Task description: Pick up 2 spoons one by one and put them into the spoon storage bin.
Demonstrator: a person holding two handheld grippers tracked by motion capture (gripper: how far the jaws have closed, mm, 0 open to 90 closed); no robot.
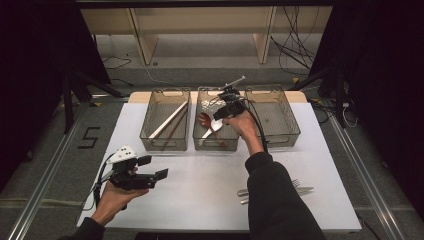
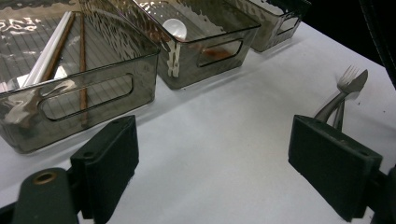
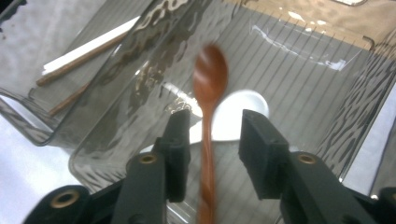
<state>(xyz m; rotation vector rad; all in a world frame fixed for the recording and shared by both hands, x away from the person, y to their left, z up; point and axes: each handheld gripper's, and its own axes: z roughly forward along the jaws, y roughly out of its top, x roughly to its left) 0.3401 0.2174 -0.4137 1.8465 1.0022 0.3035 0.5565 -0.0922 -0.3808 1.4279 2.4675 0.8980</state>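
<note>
My right gripper (image 1: 220,113) hangs over the middle bin (image 1: 215,143), one of three smoky clear bins at the back of the white table. In the right gripper view its jaws stand apart around my right gripper (image 3: 217,126), and a brown wooden spoon (image 3: 211,70) lies blurred between them, with neither pad touching it. Under it lies a white spoon (image 3: 240,112). Both spoons show in the middle bin in the high view, brown spoon (image 1: 204,120) and white spoon (image 1: 215,127). My left gripper (image 1: 153,167) is held over the front left of the table, open and holding nothing (image 2: 215,140).
The left bin (image 1: 165,142) holds chopsticks (image 1: 167,120). The right bin (image 1: 272,117) looks bare. A fork and knife (image 1: 300,187) lie on the table at the front right, partly hidden by the right sleeve; the fork (image 2: 348,79) also shows beyond my left jaws.
</note>
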